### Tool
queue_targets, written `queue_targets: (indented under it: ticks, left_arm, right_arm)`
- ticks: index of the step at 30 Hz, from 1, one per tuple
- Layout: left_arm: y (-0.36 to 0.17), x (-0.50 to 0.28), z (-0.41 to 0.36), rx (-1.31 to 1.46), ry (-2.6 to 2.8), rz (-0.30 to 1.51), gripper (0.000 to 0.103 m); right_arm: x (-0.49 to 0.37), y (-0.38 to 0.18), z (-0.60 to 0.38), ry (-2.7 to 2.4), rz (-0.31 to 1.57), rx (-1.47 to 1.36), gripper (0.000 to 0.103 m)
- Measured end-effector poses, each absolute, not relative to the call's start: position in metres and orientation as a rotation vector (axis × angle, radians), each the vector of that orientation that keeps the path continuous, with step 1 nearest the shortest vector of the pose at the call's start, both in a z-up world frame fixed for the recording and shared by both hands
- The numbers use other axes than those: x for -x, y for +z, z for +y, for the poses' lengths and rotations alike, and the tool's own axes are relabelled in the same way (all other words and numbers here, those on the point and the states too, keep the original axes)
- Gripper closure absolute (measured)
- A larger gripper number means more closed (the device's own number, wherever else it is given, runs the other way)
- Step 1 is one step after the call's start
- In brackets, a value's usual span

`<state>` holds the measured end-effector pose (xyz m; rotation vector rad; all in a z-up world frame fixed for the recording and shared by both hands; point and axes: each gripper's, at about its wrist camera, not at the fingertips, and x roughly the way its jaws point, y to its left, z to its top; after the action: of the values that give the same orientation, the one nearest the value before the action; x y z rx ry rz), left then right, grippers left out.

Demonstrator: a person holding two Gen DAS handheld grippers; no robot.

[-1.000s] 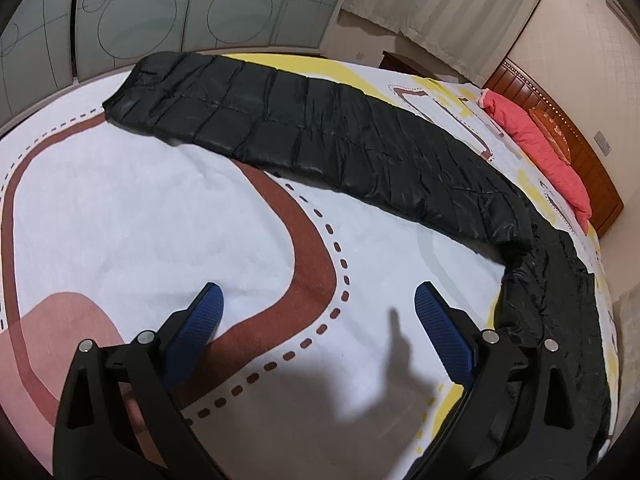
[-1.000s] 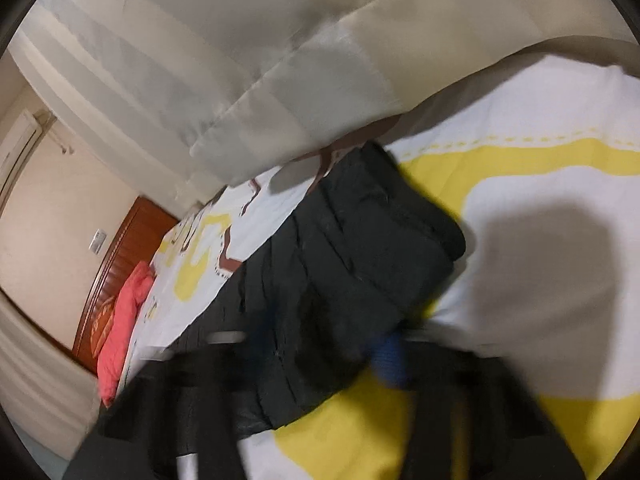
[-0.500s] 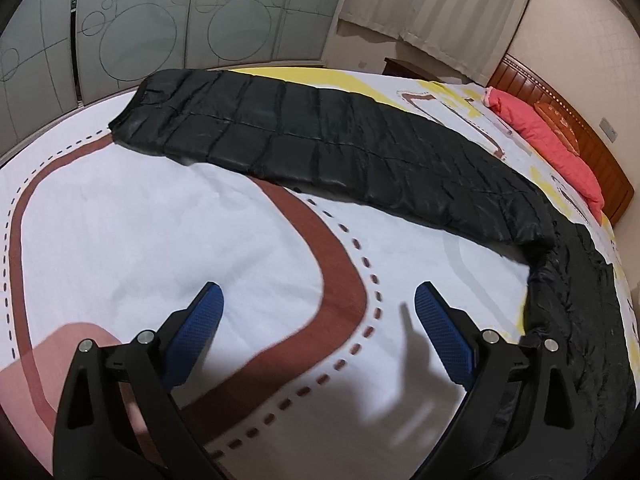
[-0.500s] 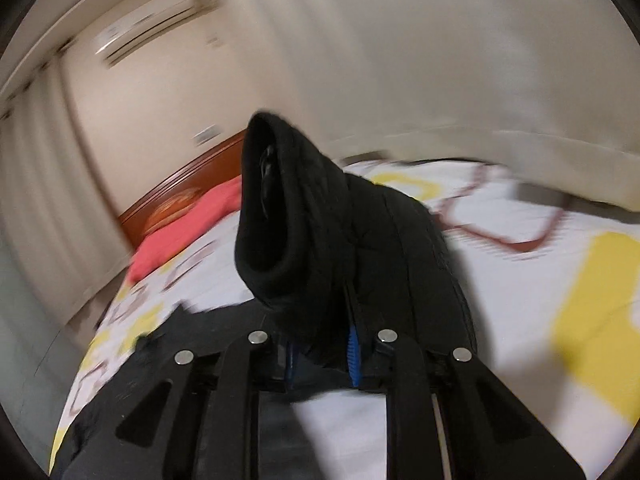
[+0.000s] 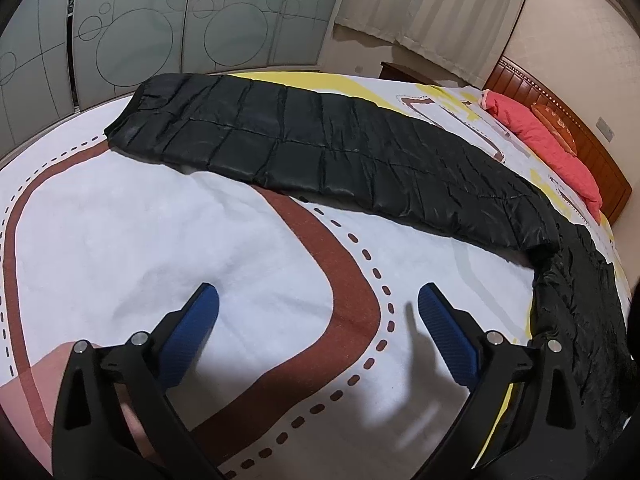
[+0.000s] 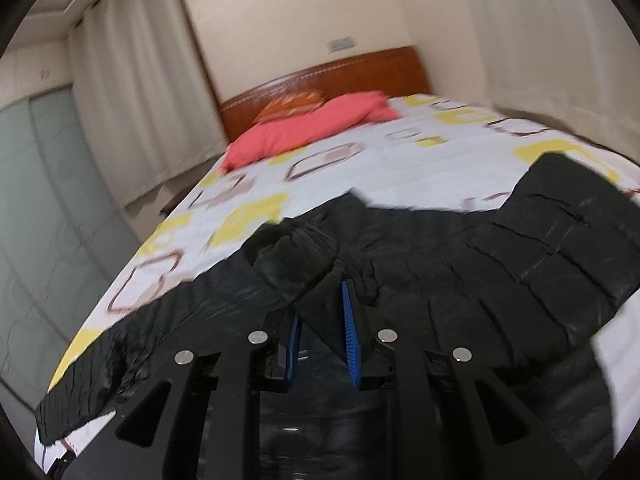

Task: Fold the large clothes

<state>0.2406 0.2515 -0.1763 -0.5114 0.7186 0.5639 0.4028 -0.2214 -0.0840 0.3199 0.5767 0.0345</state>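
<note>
Pinching black jacket [image 6: 460, 280] cuff, right hand-held gripper [image 6: 320, 320]; left hand-held gripper [image 5: 318, 320] spread, jacket well beyond.

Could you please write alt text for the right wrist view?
The right gripper is shut on a fold of black quilted padded garment lying across a white patterned bed sheet, with a coral pillow by the wooden headboard.

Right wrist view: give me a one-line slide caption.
Right gripper clamps a bunched fold of the black quilted garment above the patterned bedspread.
</note>
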Motion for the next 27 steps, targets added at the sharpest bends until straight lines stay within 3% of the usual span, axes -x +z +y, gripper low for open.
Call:
queue_targets:
  ticks: [21, 24, 25, 26, 27]
  left_arm:
    - [-0.18, -0.244, 0.247, 0.49, 0.57, 0.718, 0.003]
    - [-0.18, -0.244, 0.247, 0.489, 0.57, 0.718, 0.003]
    - [-0.18, -0.244, 0.247, 0.488, 0.57, 0.719, 0.003]
    - [-0.181, -0.245, 0.247, 0.487, 0.57, 0.719, 0.003]
    - [-0.181, -0.245, 0.248, 0.487, 0.57, 0.719, 0.003]
  right_arm:
    - [-0.438, -0.138, -0.058, 0.277, 0.79, -0.176, 0.083]
    - [-0.441, -0.151, -0.041, 0.279, 0.844, -0.105, 0.075]
    - [-0.442, -0.153, -0.035, 0.273, 0.856, -0.077, 0.065]
    - [-0.44, -0.153, -0.03, 0.286, 0.858, -0.051, 0.044]
    - [-0.439, -0.152, -0.027, 0.303, 0.853, -0.046, 0.035]
